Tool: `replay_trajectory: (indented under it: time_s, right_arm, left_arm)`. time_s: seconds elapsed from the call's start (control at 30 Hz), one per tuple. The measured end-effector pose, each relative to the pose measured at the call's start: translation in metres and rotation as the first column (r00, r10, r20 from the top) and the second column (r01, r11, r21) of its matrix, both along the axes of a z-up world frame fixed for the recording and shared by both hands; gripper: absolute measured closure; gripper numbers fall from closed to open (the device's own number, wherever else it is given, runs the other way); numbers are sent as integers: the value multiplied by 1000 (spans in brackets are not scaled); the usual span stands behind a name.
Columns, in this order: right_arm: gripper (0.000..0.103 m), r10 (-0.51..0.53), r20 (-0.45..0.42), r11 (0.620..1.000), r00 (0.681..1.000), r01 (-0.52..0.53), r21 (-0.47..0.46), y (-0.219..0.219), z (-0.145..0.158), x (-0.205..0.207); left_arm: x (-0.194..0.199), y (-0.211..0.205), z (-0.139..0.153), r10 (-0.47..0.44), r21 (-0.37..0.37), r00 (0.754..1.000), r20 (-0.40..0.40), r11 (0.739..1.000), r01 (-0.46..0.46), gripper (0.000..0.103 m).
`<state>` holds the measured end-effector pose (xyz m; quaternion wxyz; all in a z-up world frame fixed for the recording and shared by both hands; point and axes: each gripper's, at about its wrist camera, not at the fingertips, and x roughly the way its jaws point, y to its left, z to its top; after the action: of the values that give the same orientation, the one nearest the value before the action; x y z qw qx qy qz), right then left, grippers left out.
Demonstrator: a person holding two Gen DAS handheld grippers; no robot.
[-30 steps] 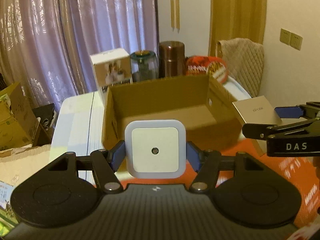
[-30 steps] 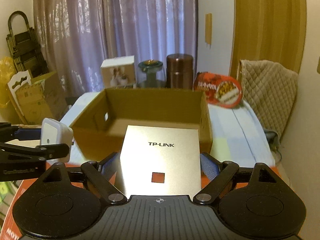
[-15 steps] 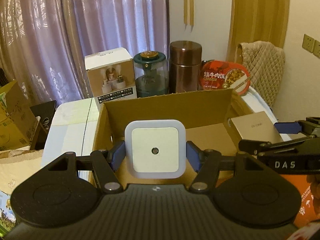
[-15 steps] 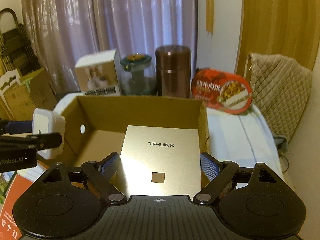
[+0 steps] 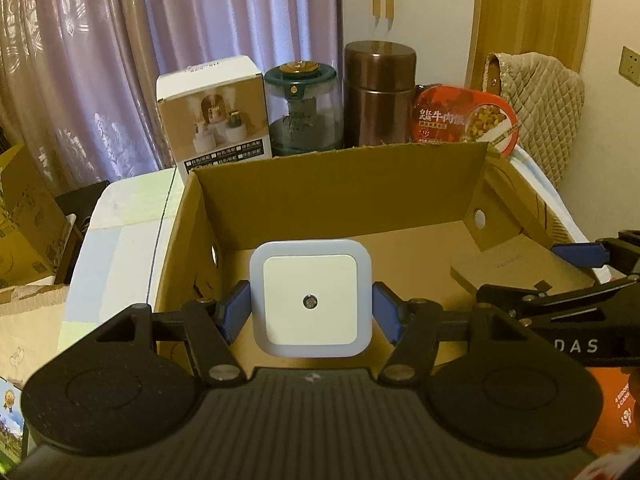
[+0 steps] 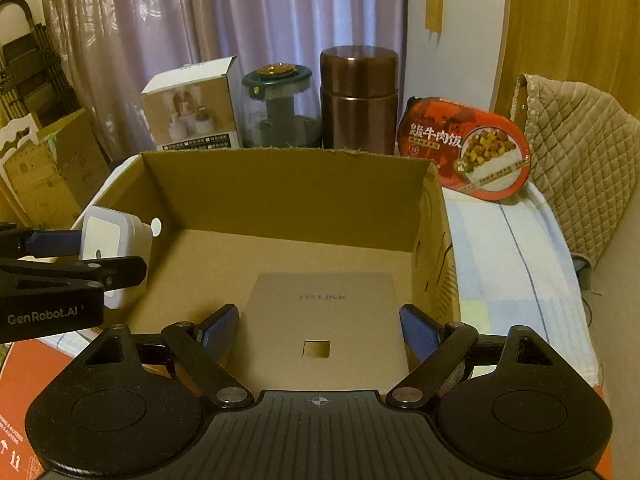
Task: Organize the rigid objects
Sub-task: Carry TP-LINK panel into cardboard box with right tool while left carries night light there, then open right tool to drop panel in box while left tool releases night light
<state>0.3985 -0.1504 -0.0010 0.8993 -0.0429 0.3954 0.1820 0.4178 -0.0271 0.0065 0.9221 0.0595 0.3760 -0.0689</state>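
My left gripper (image 5: 311, 307) is shut on a white square night light (image 5: 311, 299), holding it over the near left part of the open cardboard box (image 5: 340, 168). In the right wrist view the same night light (image 6: 114, 248) hangs at the box's left wall. My right gripper (image 6: 320, 330) is shut on a flat gold TP-LINK box (image 6: 320, 320), held inside the cardboard box (image 6: 280, 164) above its floor. From the left wrist view that gold box (image 5: 520, 270) shows at the right, inside the carton.
Behind the carton stand a white product box (image 5: 212, 114), a green-lidded glass jar (image 5: 304, 108), a brown metal canister (image 5: 380, 92) and a red meal tub (image 5: 464, 120). A quilted chair back (image 6: 576, 152) is at the right. More cartons (image 5: 24, 216) sit at the left.
Both grippers moved forward and down with their loads. The night light and the gold box went from in front of the carton to inside its opening.
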Motion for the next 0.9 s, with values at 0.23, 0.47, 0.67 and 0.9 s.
replay_trajectory:
  time_s: [0.23, 0.47, 0.67, 0.9]
  right_arm:
    - [19, -3, 12, 1000, 1000, 3, -12, 1, -3, 4]
    - [19, -8, 3, 1000, 1000, 8, 7, -2, -5, 8]
    - [19, 0, 27, 1000, 1000, 0, 10, -5, -1, 2]
    - [19, -7, 44, 1000, 999, 6, 8, -6, 11, -8]
  left_arm:
    - [2, 3, -8, 7, -6, 1000, -12, 1000, -7, 42]
    - [3, 8, -7, 25, -27, 1000, -10, 999, -25, 31]
    - [-4, 13, 3, 43, -25, 999, 18, 999, -42, 31]
    - [-20, 17, 19, 47, -19, 998, 40, 999, -46, 31]
